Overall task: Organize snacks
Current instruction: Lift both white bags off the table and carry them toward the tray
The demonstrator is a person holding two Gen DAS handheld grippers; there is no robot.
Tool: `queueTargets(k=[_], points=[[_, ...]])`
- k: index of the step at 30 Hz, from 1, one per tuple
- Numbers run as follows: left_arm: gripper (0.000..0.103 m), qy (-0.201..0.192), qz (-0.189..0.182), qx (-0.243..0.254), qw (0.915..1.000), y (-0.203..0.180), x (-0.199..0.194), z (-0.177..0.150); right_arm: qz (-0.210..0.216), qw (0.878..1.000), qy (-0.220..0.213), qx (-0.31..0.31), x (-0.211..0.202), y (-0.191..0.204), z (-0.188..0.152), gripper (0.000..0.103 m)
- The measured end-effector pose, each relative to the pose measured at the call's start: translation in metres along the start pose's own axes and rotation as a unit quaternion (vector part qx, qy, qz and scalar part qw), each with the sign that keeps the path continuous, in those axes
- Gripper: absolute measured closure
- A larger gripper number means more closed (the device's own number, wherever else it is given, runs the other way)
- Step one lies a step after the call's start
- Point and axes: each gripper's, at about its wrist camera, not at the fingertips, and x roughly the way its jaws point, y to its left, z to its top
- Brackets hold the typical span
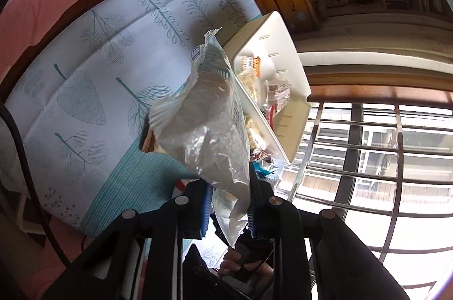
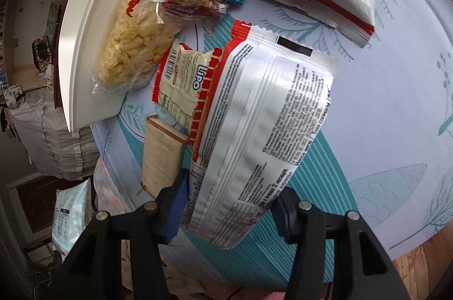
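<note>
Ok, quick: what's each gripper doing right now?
Left gripper: shut on a clear snack bag.
Right gripper: around the white snack packet; grip unclear.

Both tools are built alike. The left gripper (image 1: pixel 229 209) has matte black plastic linkage arms, angular and thick, joined by round silver pivot screws set in a row across the frame. Each of its fingers (image 1: pixel 205 210) carries a ribbed blue pad on the inner face. Below the pads, between the arms, part of a hand (image 1: pixel 243 268) wraps a dark handle. Left of the left gripper, a black cable (image 1: pixel 25 169) curves down the edge of the view. The right gripper (image 2: pixel 230 210) shows the same black arms and silver screws, its fingers (image 2: pixel 177 208) faced with blue pads.
</note>
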Motion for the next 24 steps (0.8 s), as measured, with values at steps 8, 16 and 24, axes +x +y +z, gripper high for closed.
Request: queueTargets(k=[8,16,24], points=[[0.084,-0.018,-0.005,0.046,0.9988,-0.02,-0.013,-0.026,0.016,0.999,0.003,-0.029,-0.027,-0.025,-0.027,0.05],[0.084,-0.039,-0.012,0.101,0.9941,-0.048,-0.021,-0.043,0.026,0.992,-0.062,-0.108,-0.081,-0.024,-0.042,0.051],[0.084,-0.053,-0.016,0.158,0.9858,-0.093,-0.021,-0.038,0.034,0.975,-0.136,-0.173,-0.129,-0.001,-0.04,0.051]])
